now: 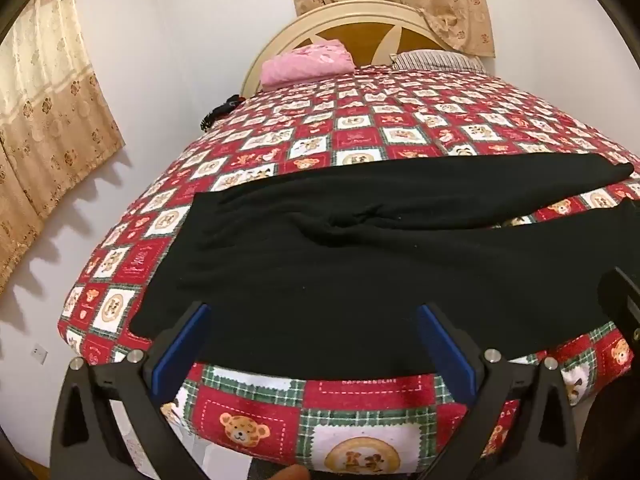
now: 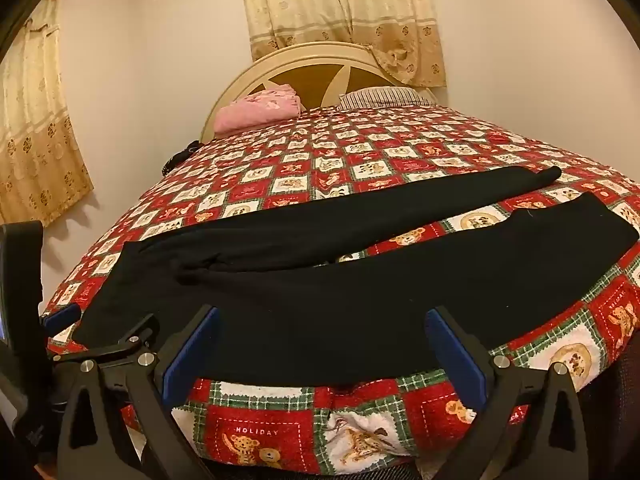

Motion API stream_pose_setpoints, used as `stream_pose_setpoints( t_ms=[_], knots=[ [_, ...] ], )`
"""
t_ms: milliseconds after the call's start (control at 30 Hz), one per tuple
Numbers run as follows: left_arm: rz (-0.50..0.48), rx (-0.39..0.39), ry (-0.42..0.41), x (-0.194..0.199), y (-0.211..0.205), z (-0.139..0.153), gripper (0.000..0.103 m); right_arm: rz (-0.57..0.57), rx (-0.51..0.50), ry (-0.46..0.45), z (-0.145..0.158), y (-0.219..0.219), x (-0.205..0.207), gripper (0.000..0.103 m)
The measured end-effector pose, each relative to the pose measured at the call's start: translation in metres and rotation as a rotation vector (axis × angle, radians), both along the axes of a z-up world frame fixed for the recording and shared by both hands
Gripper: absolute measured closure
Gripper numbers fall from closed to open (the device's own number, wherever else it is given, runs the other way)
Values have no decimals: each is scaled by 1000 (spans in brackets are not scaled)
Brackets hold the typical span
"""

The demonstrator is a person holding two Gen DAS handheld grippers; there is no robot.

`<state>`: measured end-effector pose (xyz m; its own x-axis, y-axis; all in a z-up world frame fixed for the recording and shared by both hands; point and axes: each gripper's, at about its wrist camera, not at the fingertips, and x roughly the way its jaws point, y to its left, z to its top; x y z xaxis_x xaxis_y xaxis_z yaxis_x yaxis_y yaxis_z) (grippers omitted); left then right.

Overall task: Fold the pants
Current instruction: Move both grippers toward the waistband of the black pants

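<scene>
Zero folds done so far imo. Left gripper [image 1: 314, 342] is spread wide w/ nothing in it, over the bed's [image 2: 280, 432] near edge; black pants [image 2: 320, 280] lie flat along that edge, legs splayed; right gripper [image 2: 322, 344] same, wide and empty.

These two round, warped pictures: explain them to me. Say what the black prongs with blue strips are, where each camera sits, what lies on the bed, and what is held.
Each picture comes from a wide-angle camera fixed on a hand-held gripper, looking along its two fingers. The left gripper and right gripper are black tongs with blue pads, both open and holding nothing. Black pants lie spread flat on the bed, legs reaching right. By the headboard lie a pink bundle and a striped pillow.
</scene>
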<state>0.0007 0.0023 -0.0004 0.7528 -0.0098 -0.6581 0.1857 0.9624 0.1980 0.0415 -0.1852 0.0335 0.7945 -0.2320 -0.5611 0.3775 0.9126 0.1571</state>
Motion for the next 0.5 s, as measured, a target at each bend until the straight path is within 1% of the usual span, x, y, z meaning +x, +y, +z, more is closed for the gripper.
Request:
stream_pose_setpoints(
  t_ms=[33,67,133,267,300,333,500],
  knots=[
    [6,-9,6,0,1,0,0,-3,-6,-5,1,0,-1,1],
    [0,4,13,1,-4,-1,0,-7,-12,-10,1,0,-1,1],
    [4,-25,33,5,3,-1,0,-10,-24,-15,2,-1,-2,1],
    [-6,-24,59,6,-6,-7,0,-11,-33,-4,1,-3,-3,1],
    [-9,-48,57,4,1,-7,0,-12,-33,-1,-2,0,1,1],
    [-12,-51,57,2,1,-7,0,-35,-18,7,2,-4,-3,1],
    [-16,-49,54,3,1,-5,0,-48,-12,-1,2,-6,-5,1]
  ],
)
